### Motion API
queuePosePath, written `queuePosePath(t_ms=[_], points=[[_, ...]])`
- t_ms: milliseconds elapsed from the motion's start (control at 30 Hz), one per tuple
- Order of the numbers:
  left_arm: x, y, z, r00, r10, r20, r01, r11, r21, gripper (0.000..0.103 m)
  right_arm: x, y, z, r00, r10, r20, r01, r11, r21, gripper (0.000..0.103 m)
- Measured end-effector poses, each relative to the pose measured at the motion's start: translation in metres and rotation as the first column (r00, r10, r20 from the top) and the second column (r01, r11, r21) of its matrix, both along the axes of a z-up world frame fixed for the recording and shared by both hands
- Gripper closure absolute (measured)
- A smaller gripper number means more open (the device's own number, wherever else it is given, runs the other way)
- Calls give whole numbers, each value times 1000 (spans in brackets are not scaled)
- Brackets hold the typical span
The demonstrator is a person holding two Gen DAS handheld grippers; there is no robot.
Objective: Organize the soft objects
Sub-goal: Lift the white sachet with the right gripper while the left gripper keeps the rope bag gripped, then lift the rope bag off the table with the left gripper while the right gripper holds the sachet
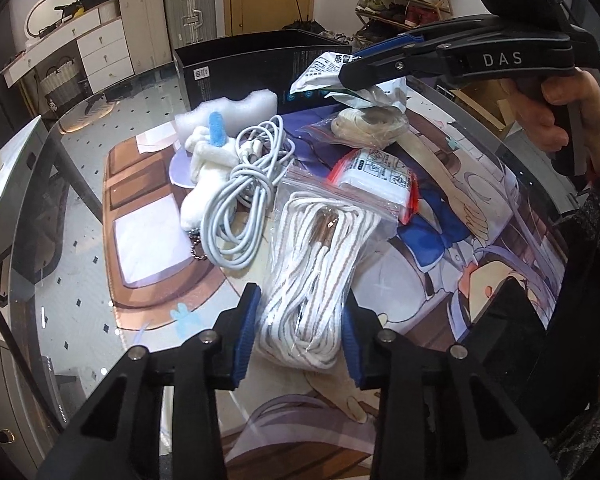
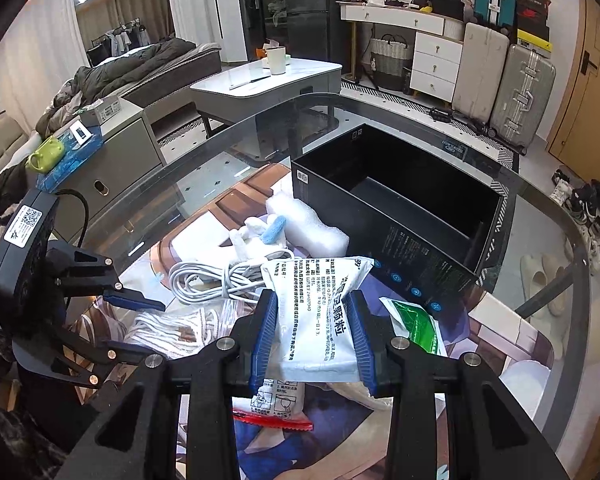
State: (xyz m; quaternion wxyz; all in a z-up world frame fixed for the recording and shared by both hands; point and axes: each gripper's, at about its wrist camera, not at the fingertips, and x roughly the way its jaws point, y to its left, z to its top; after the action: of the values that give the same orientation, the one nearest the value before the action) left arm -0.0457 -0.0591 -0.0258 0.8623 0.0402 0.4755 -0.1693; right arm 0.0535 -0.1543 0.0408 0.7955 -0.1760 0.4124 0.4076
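Note:
A clear bag of coiled white rope [image 1: 308, 276] lies on the printed mat, and my left gripper [image 1: 300, 340] is shut on its near end, blue pads pressed against both sides. From the right wrist view the same gripper [image 2: 140, 324] sits low at the left over the rope bag [image 2: 168, 332]. My right gripper [image 2: 314, 332] is shut on a white printed sachet [image 2: 320, 304], held above the mat in front of the open black box [image 2: 360, 232]. Seen from the left wrist, the right gripper [image 1: 348, 76] hovers at the upper right with the sachet [image 1: 328, 68].
On the mat [image 1: 148, 184] lie a coiled white cable [image 1: 240, 188], a white plush keychain [image 1: 208, 156], a foam block [image 1: 228, 108], a red-sealed zip bag [image 1: 380, 176] and a bag of cream ribbon [image 1: 364, 124]. A green packet [image 2: 416, 324] lies by the box. The glass table edge curves behind.

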Motion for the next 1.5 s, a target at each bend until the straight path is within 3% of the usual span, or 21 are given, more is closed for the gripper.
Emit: queuePosePath(t_ms=[500, 967, 1500], points=[[4, -6, 14, 1000, 21, -9, -21, 1000, -1, 71, 7, -17, 2, 997, -73, 7, 73, 997, 26, 66], [6, -13, 46, 998, 27, 49, -27, 1000, -9, 71, 12, -34, 10, 991, -131, 8, 130, 989, 69, 66], [21, -10, 69, 986, 109, 129, -114, 993, 35, 71, 10, -36, 19, 989, -144, 20, 142, 986, 89, 66]])
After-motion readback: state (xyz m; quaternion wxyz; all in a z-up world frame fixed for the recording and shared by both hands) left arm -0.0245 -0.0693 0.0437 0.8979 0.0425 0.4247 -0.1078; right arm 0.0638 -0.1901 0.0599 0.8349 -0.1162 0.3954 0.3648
